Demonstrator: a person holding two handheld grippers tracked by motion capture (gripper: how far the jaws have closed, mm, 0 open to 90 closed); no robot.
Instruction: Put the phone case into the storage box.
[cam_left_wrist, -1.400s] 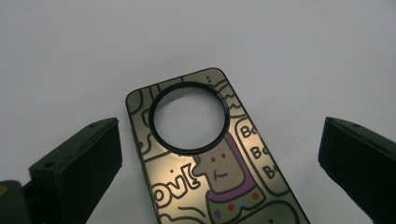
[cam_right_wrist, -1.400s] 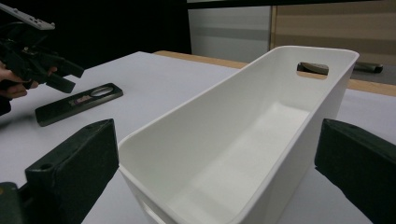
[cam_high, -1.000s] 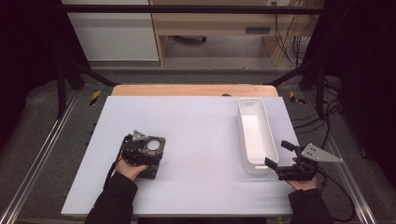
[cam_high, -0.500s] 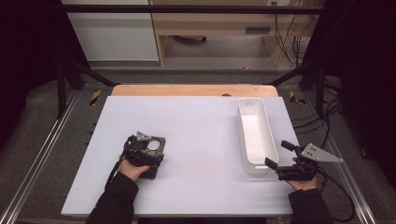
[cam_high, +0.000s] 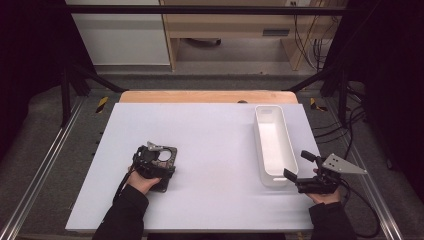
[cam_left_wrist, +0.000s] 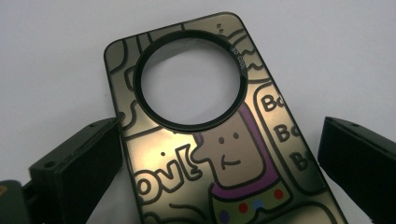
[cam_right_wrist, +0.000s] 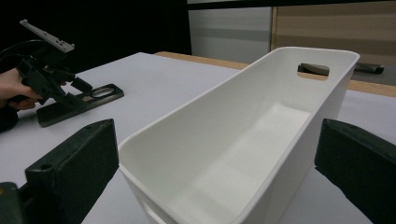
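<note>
A flat phone case (cam_left_wrist: 261, 154) with a cartoon figure and a large round hole lies on the white table (cam_high: 215, 125) at the front left. My left gripper (cam_high: 158, 164) hangs over it, open, one jaw on each side (cam_left_wrist: 219, 135); the left jaw is close to the case's edge and the right jaw stands apart from it. At the front right, my right gripper (cam_high: 299, 165) is open beside the near end of a long white bin (cam_high: 258, 131). In the right gripper view the bin's near corner (cam_right_wrist: 196, 116) sits between the wide-apart jaws (cam_right_wrist: 215, 144).
The bin is empty and has a handle slot (cam_right_wrist: 313, 69) in its far end. A wooden strip (cam_high: 200, 96) runs along the table's far edge. Metal rails (cam_high: 45, 160) flank the table, and cables (cam_high: 360, 125) lie at the right. The other hand's gripper (cam_right_wrist: 65, 91) shows far off.
My left gripper has edged very slightly to the right over the case. The right gripper and the bin have stayed where they were.
</note>
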